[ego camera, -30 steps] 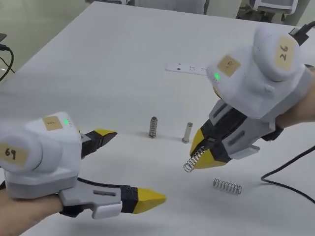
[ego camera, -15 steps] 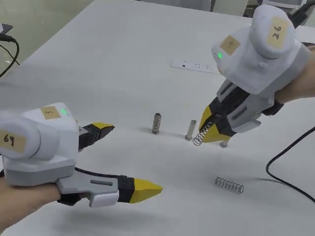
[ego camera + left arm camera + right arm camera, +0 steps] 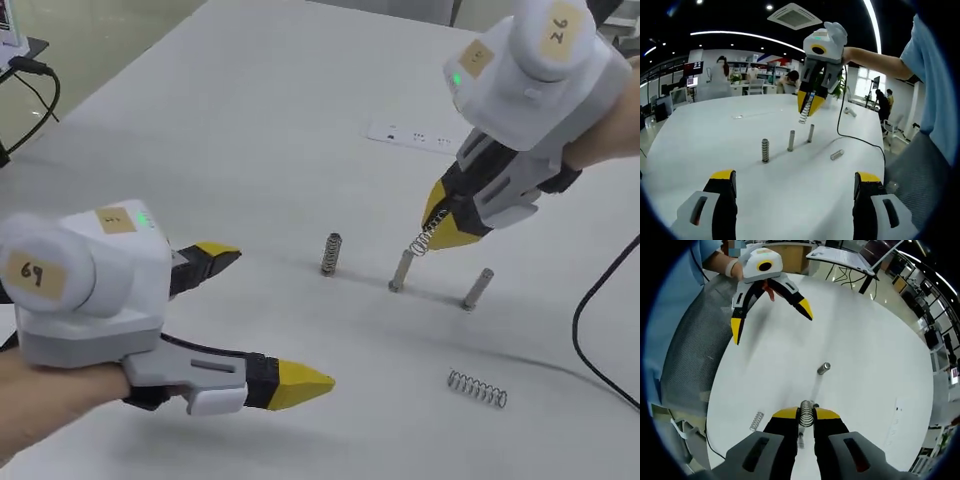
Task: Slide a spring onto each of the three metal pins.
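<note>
Three metal pins stand in a row on the white table. The left pin (image 3: 331,254) wears a spring; the middle pin (image 3: 402,270) and the right pin (image 3: 477,288) are bare. My right gripper (image 3: 443,226) is shut on a spring (image 3: 427,236), whose free end hangs just above the middle pin's top. From the left gripper view that spring (image 3: 804,112) hovers over the pins (image 3: 791,140). Another spring (image 3: 477,389) lies loose on the table, right of the pins. My left gripper (image 3: 260,318) stays open and holds nothing at the near left.
A white power strip (image 3: 415,137) lies flat beyond the pins. A black cable (image 3: 600,350) curves across the table at the right. In the left gripper view, people and desks stand far behind the table (image 3: 700,135).
The right gripper rose from near the table and carried its spring up and over toward the middle pin. The left gripper kept its place and stayed open. The head camera shifted.
</note>
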### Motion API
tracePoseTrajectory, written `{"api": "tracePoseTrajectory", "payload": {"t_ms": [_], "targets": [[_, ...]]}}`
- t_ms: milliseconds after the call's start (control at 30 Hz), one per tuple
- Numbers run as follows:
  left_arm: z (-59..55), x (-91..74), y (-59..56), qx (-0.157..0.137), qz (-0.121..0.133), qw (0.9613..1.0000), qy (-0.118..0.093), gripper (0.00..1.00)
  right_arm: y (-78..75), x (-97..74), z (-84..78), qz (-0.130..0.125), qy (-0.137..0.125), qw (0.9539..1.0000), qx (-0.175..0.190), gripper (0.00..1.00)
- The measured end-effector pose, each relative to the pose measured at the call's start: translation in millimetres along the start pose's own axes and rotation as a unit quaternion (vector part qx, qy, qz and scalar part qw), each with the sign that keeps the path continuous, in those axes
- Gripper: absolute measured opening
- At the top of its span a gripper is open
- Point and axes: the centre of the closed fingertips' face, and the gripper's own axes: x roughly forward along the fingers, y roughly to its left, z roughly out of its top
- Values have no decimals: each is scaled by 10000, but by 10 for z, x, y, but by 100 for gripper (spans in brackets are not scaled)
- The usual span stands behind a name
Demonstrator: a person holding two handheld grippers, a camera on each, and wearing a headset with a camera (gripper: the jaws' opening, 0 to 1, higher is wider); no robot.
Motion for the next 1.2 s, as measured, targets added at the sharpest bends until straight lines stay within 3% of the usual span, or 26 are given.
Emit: {"api": "tracePoseTrajectory", "payload": {"t_ms": [367,1200], "targets": [[-6,-1,65,-55,58,10000,3,94,-87,103,-54,109,259,9994,-181,8],[-7,15,81,-123,51,9999,6,93,-136,273,-169,298,435,9985,-139,8]]}}
